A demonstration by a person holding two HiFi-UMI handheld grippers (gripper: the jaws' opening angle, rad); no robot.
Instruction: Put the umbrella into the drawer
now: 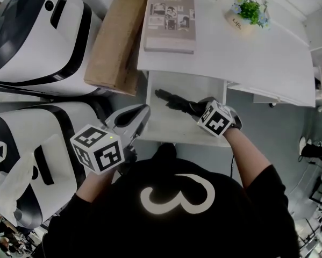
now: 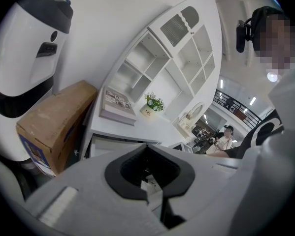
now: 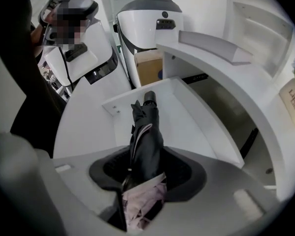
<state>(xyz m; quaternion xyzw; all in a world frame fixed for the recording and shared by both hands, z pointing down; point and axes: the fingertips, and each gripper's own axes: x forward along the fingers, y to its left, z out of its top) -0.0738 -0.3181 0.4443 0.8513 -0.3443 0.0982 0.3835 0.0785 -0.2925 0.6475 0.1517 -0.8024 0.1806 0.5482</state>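
right gripper (image 1: 195, 109) fingers pinching black umbrella (image 1: 169, 98) over open drawer (image 1: 166, 129); left gripper (image 1: 142, 115) fingers pressed together, empty

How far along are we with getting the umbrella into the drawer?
Done: the drawer stands open under the desk. In hand: the right gripper is clamped on the folded umbrella, angled down over the drawer's floor; the left gripper is shut and empty beside it. Left: lay the umbrella down, release it, probably close the drawer.

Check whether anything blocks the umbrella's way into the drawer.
Nothing visible does. The right claw grips the folded umbrella over the open drawer, which shows bare beneath it.
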